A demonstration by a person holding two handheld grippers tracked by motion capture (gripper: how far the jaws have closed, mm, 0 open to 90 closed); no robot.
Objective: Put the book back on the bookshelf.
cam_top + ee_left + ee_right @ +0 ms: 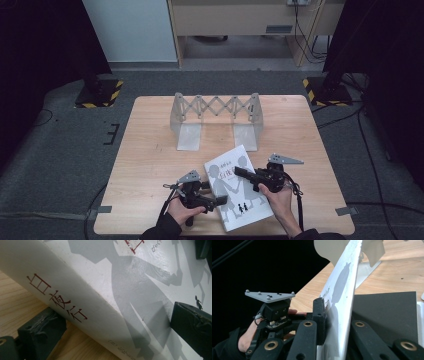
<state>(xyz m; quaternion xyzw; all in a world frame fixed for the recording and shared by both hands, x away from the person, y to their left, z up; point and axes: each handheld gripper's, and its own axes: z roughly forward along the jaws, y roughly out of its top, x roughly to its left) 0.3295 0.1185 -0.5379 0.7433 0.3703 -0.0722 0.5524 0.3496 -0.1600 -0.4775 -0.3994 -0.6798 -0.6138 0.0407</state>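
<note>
White book (237,187) sits at the near edge of the wooden table (150,165), tilted a bit off square, cover up with grey silhouette figures and red lettering. Right gripper (246,174) is clamped on the front cover: the right gripper view shows the cover (342,302) lifted on edge between its jaws, black inside page beside it. Left gripper (220,200) is at the book's spine side; in the left gripper view one jaw is below the spine (75,302) on the table and the other over the cover, both apart from the book, so it stands open around that edge. Expanding metal rack (217,120) stands upright at the far middle of the table, well apart from the book, slots holding nothing.
</note>
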